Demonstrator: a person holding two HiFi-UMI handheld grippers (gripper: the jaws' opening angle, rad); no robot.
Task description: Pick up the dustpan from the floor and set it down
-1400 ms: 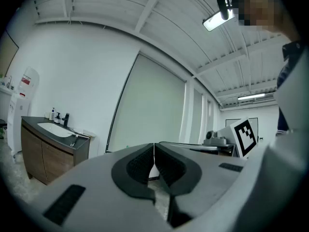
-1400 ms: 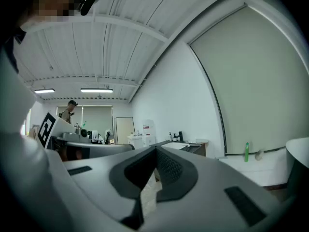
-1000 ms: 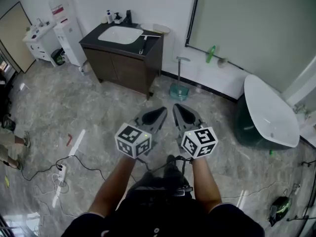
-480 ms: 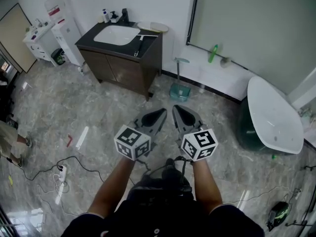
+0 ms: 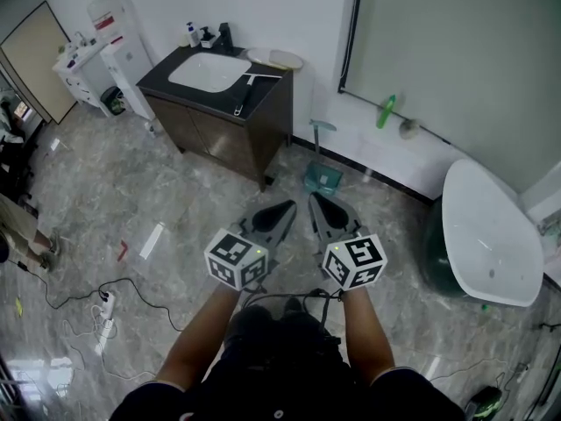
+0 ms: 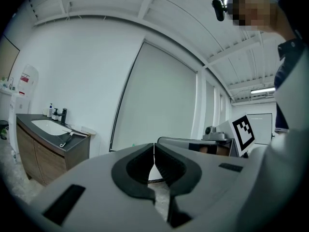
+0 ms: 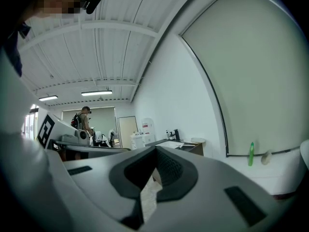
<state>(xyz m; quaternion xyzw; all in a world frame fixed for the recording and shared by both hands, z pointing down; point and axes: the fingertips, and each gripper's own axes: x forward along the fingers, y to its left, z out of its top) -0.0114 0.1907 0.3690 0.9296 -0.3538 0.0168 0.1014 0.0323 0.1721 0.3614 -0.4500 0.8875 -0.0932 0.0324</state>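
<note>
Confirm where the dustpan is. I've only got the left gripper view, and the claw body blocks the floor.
Observer: The head view has it. The dustpan stands on the floor by the wall, handle up, just right of the vanity cabinet.
Operator: Either claw on it?
Observer: No. The left claw and right claw both sit short of it, with bare floor between.
Operator: Right claw state?
Observer: Shut and empty. The right gripper view shows its jaws together with nothing between them.
</note>
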